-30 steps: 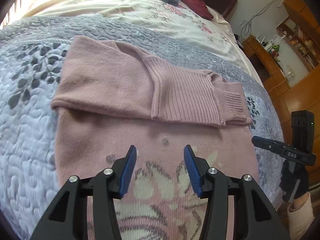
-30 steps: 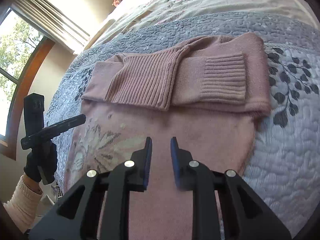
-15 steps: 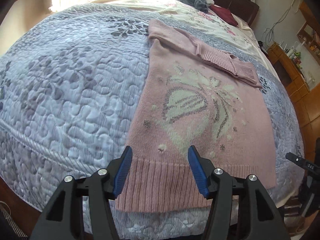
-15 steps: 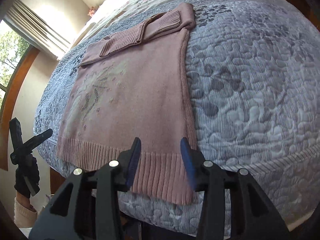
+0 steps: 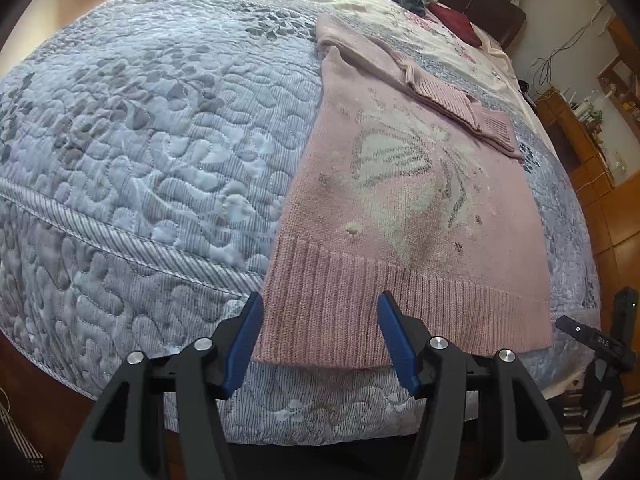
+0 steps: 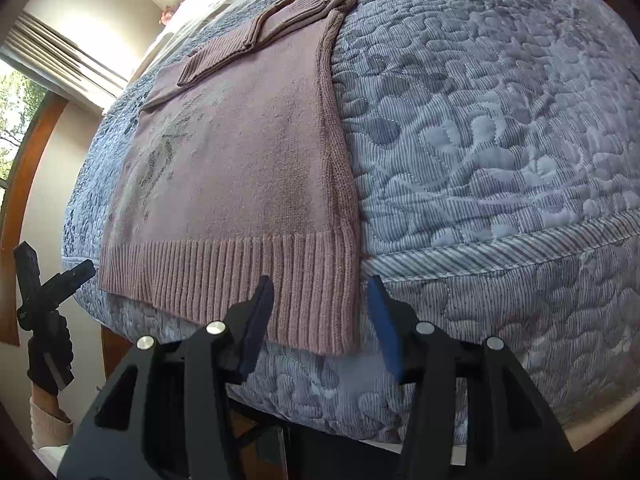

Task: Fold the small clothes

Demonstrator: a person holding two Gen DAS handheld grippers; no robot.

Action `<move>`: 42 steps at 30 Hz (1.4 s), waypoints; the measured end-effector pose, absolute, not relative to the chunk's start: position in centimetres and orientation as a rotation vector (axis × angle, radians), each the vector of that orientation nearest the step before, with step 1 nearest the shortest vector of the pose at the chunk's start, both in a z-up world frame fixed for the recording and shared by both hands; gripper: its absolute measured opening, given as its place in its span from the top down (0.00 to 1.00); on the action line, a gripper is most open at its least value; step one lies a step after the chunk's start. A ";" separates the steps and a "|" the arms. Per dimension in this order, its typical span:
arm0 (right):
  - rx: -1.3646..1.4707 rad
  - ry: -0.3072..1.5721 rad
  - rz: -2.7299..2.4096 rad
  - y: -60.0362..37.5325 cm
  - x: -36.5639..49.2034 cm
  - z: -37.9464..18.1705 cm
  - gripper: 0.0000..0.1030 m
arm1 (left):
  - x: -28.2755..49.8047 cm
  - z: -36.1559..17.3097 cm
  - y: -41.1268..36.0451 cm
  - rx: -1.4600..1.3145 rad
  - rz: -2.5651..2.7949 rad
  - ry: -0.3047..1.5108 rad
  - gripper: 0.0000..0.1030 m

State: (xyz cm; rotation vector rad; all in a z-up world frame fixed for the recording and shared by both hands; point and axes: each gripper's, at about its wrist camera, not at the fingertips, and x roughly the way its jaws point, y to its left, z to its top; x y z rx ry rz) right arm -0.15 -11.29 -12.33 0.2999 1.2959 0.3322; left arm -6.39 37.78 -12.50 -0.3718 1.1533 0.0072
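Between both hand-held grippers' (spread) jaws: pink sweater (image 5: 400, 208) hem.

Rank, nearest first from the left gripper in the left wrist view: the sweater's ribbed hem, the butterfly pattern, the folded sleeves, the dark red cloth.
From the left gripper:
1. Ribbed hem, right at the fingertips.
2. Butterfly pattern, mid-sweater.
3. Folded sleeves, across the sweater's top.
4. Dark red cloth, far end of the bed.
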 end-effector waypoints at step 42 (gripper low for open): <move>0.476 1.364 0.451 -12.0 -0.5 -15.8 0.77 | -5.1 -16.5 38.4 -0.536 0.018 1.236 0.69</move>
